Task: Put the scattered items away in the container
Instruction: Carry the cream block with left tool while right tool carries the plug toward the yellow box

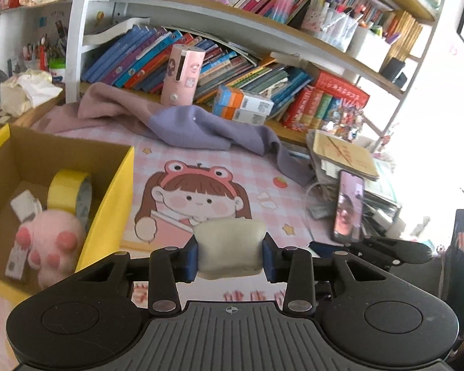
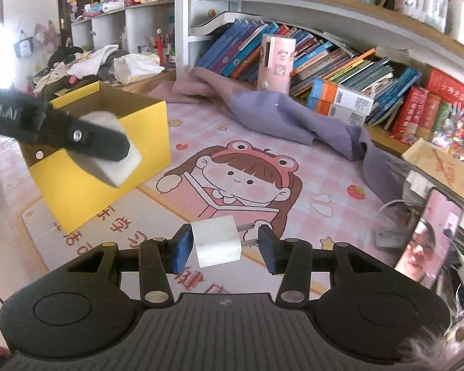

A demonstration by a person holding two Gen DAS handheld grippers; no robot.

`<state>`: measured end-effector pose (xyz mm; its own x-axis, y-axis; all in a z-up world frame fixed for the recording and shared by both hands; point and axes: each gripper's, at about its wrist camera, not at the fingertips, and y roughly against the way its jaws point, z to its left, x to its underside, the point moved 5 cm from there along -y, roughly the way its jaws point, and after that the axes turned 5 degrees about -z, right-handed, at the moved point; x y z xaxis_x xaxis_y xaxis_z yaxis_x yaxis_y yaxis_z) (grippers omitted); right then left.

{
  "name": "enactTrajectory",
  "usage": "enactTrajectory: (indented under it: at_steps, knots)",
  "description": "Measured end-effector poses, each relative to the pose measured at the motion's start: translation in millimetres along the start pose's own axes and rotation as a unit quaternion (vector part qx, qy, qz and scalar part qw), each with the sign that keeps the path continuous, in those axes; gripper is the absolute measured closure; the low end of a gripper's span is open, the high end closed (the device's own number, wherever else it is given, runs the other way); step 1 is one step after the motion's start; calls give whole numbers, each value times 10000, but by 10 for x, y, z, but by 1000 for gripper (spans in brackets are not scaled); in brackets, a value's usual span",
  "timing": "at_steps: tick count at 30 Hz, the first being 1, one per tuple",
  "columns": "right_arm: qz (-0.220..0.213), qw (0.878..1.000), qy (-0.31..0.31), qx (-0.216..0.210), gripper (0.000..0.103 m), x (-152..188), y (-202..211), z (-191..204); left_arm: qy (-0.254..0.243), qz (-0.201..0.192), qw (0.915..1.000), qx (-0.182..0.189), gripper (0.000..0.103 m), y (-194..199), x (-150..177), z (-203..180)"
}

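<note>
1. Left claw (image 1: 231, 253): clamped on a soft cream block (image 1: 229, 247), blue pads pressed into both its sides; block carried clear of the pink desk mat (image 1: 294, 167).
2. Right claw (image 2: 222, 247): closed on a white plug adapter (image 2: 216, 242), left pad on its body, right pad at the tips of its two prongs.
3. Yellow box (image 1: 108, 204): open-topped, at 9 o'clock of the left claw; already holding a yellow tape roll (image 1: 71, 194), a pink plush paw (image 1: 54, 241) and a small white pack (image 1: 24, 205).
4. Step in hand, by judgement: carrying both items to the box. Best brought fully over the near wall before lowering.
5. Advised: one claw entering at a time, to avoid a clash above the opening.
6. Advised: release low, at a bare patch of the floor, beside the plush paw.
7. Caution: hold on the prongs looks slender; steady, level travel preferable.
</note>
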<state>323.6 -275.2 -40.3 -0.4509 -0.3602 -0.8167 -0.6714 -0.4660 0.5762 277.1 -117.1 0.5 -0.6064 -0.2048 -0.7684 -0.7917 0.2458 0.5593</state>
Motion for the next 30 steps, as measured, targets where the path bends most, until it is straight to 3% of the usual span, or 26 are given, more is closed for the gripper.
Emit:
enactTrajectory:
  at_steps: [13, 22, 30]
  knots:
    - [-210, 9957, -271, 865, 59, 72, 638, 763, 25, -171, 9970, 751, 67, 784, 329, 426]
    - [-174, 9948, -230, 981, 59, 193, 908, 1687, 204, -187, 9982, 523, 68, 1493, 730, 1072]
    - [173, 9968, -386, 675, 59, 402, 955, 2440, 278, -38, 9993, 251, 68, 1978, 1033, 1515]
